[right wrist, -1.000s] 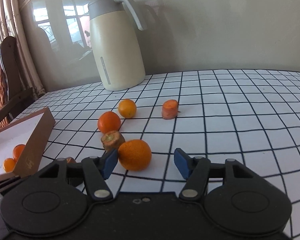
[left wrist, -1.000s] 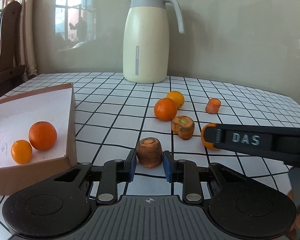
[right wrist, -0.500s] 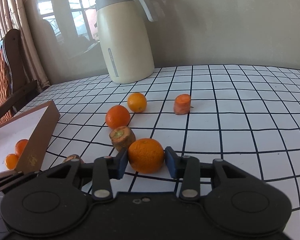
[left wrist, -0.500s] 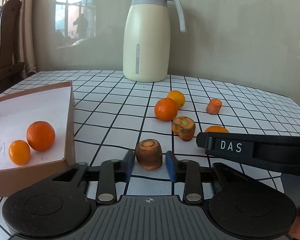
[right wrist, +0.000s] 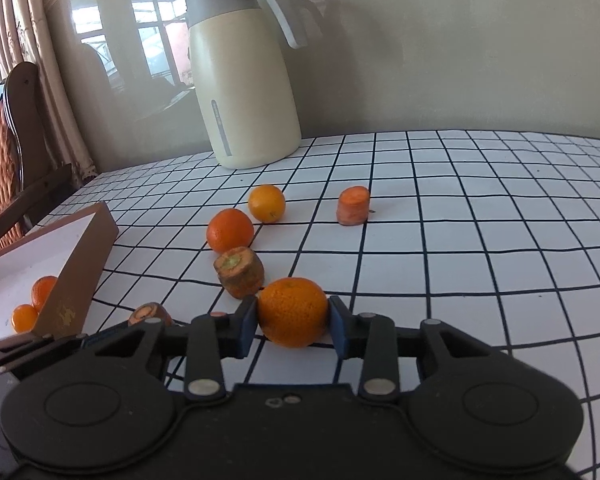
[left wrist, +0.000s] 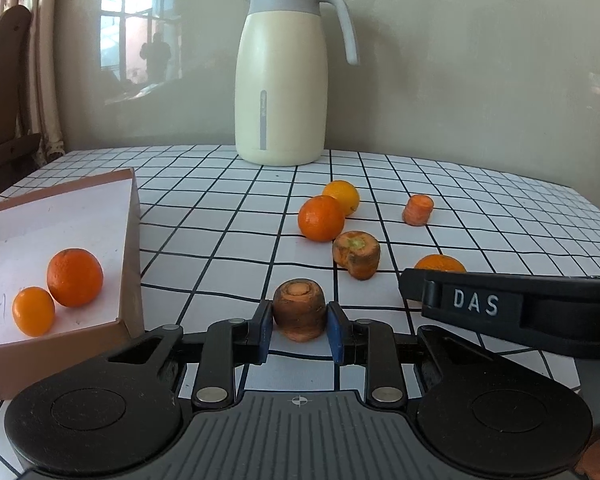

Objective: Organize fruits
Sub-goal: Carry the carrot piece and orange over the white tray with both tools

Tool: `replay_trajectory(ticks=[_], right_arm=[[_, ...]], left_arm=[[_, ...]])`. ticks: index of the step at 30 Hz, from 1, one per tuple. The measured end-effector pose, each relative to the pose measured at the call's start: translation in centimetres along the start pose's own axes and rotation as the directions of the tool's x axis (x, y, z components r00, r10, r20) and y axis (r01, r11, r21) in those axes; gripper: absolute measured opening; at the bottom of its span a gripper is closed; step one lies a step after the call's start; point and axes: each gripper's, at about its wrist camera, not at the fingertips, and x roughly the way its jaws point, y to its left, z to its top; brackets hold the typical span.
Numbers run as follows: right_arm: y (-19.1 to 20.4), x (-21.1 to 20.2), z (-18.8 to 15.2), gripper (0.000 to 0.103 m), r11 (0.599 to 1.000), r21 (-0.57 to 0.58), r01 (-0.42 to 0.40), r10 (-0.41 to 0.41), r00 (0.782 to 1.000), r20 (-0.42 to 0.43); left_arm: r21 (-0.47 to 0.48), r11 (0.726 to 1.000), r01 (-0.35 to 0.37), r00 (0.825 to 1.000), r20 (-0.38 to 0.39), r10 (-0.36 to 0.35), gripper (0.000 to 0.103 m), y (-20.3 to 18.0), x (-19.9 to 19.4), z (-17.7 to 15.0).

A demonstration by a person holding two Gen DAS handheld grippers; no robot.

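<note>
Right gripper point(right wrist: 293, 326) jaws, wide a second ago, are closing onto the orange point(right wrist: 292, 311) right of the box point(right wrist: 76, 276). Left gripper point(left wrist: 299, 330) re-clamped on the carrot stub point(left wrist: 299, 309). Lift-off looks ready.

Right gripper point(right wrist: 293, 322), jaws closing, blue pads against a big orange point(right wrist: 293, 311) at centre. Carrot stub point(right wrist: 240, 271) touching it at 10 o'clock. Cream jug point(right wrist: 242, 80) at 12. Box point(right wrist: 76, 264) at 9.

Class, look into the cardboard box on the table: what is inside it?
Inside the box lie two oranges, a larger one and a smaller one. Its near wall and the frame edge hide the rest.
</note>
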Motion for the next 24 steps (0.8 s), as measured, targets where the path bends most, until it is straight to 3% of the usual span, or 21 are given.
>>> replay_trajectory(ticks=[11,24], right_arm=[[-0.7,-3.3,-1.0,0.029,0.999,-0.03,-0.02,0.02,1.0,0.021],[0.9,-5.2,-2.8,0.029,0.993,-0.101,-0.069,0.068,0.998,-0.018]], left_arm=[[0.027,0.999,0.019,1.0,0.02,-0.02,0.029,0.7,-2.2,-0.6],[0.062,0.997,0.043,0.999,0.011,-0.044,0.029,2.4,-5.7,-2.2]])
